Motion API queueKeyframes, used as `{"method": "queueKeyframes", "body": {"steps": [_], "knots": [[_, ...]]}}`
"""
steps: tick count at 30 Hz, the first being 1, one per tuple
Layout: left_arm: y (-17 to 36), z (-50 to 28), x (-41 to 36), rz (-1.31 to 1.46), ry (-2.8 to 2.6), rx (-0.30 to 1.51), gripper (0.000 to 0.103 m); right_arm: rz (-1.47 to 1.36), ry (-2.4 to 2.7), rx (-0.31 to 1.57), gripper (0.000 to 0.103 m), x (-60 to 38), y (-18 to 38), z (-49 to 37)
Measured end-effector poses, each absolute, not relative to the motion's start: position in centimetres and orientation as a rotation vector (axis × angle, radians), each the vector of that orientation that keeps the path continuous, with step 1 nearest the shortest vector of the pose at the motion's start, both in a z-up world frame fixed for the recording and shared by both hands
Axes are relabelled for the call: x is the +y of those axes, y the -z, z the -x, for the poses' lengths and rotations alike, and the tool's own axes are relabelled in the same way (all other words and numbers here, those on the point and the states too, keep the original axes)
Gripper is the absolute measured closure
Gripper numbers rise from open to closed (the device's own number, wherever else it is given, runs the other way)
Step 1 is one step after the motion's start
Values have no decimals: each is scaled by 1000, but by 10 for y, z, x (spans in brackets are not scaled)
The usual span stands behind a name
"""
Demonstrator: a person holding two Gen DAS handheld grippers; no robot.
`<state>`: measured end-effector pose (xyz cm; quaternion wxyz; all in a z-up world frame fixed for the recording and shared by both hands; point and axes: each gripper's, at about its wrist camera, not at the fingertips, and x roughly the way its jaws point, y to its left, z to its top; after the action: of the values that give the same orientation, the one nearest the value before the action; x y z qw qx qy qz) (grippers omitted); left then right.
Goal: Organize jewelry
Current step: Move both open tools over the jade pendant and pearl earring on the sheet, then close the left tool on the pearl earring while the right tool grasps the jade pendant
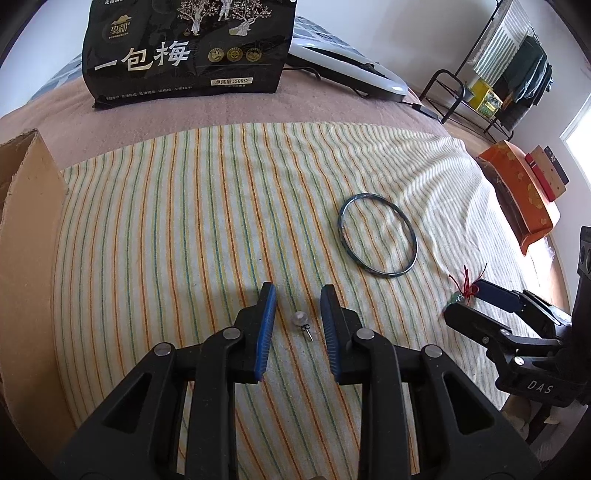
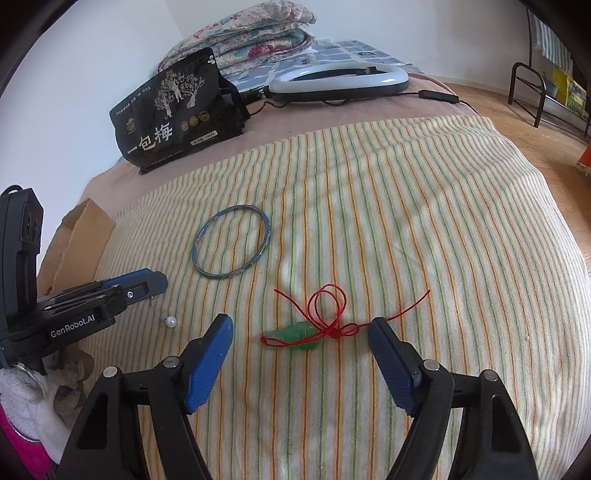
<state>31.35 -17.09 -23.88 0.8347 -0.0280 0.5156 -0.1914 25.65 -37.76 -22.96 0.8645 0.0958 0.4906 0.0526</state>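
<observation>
While cardboard box (image 1: 26, 192) (cropped) sits left, pearl earring (image 1: 300, 320) blurs.

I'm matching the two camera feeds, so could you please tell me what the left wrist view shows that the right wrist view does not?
Only the left wrist view shows the pearl stud's metal post and the orange box. Only the right wrist view shows the folded floral quilt and the whole green pendant with its red cord. Both show the blue bangle, the pearl, the black snack bag, the ring light and the striped cloth.
</observation>
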Motion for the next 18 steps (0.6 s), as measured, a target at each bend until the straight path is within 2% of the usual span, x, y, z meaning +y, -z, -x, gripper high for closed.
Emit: {"method": "queueKeyframes", "body": {"steps": [4,12,15,17,18], "knots": [[239,-309,-173,35,407,1075,83,-137,-93,1018,25,-368,233,-255],[240,-302,-183,-39,420,1044,89,-15,-77,1019,33,-357,236,-251],[240,-300,-187,-63,418,1033,93,15,-70,1021,43,-356,237,-251],[241,-299,-188,-75,415,1027,95,13,-73,1022,61,-356,235,-251],[241,-299,-190,-82,413,1022,95,8,-76,1023,65,-357,235,-251]]}}
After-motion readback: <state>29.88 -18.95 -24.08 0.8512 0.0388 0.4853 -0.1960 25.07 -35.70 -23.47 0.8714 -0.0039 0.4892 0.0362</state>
